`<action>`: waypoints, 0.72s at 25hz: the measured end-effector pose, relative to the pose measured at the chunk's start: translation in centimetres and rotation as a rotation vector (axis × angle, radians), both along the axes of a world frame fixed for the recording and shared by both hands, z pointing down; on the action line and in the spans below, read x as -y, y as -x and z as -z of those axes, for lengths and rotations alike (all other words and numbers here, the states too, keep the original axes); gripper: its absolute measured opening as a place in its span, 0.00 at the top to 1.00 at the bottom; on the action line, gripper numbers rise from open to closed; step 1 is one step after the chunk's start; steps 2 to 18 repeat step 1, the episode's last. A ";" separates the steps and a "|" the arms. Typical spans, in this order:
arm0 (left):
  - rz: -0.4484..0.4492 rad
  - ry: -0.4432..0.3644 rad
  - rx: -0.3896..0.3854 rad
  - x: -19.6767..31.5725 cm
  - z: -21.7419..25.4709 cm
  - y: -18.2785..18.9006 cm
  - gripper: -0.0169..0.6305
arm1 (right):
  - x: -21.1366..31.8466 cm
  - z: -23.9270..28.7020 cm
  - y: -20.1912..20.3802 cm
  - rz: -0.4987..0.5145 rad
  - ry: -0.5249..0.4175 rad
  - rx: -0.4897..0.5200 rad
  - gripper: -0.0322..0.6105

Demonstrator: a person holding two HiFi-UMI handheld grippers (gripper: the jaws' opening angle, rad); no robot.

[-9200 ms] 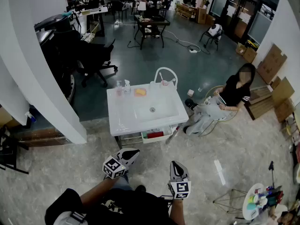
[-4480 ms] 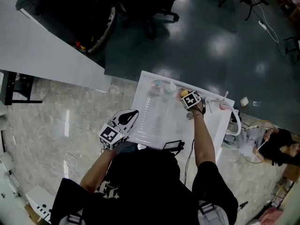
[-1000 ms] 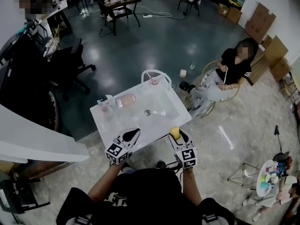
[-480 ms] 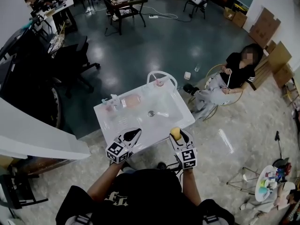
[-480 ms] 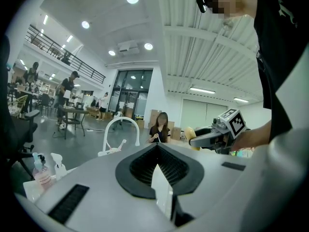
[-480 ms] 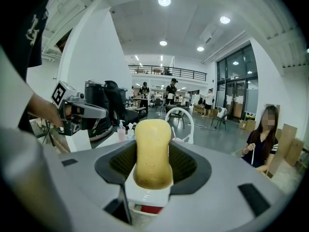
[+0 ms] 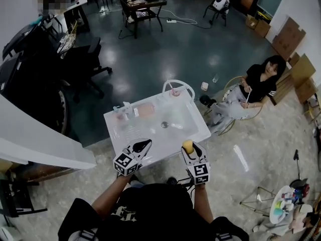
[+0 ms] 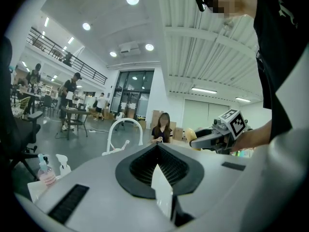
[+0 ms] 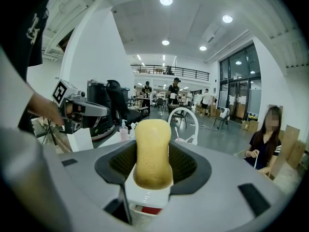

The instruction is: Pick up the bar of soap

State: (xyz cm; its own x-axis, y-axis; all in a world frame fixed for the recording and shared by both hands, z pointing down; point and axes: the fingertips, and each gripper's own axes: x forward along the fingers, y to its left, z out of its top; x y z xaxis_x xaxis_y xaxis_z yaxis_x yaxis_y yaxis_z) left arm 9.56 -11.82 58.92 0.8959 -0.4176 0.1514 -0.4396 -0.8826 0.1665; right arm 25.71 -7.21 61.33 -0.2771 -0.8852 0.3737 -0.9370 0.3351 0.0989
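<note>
yellow soap bar [image 9: 153, 151] clamped in right claw [image 7: 189, 147]; left claw [image 8: 157, 151] closed, empty.

A white sink unit [image 7: 125, 137] stands mid-frame on a pale speckled floor, with its drain [image 7: 163, 125] in the basin. Small bottles [image 7: 121, 113] sit at its 10 o'clock corner and a white arched rail [image 7: 179, 84] at its 1 o'clock edge. A seated person [image 7: 256, 87] is at 3 o'clock, cardboard boxes [image 7: 293, 39] at 2, a black office chair [image 7: 85, 69] at 10, a dark table [image 7: 143, 6] at 12, and a small round table [image 7: 282, 206] of colourful items at 4.
</note>
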 end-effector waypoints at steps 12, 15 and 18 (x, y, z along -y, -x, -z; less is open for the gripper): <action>0.002 0.001 -0.002 -0.1 0.0 0.2 0.96 | -0.1 0.0 0.1 0.001 0.002 -0.001 0.64; 0.002 0.001 -0.002 -0.1 0.0 0.2 0.96 | -0.1 0.0 0.1 0.001 0.002 -0.001 0.64; 0.002 0.001 -0.002 -0.1 0.0 0.2 0.96 | -0.1 0.0 0.1 0.001 0.002 -0.001 0.64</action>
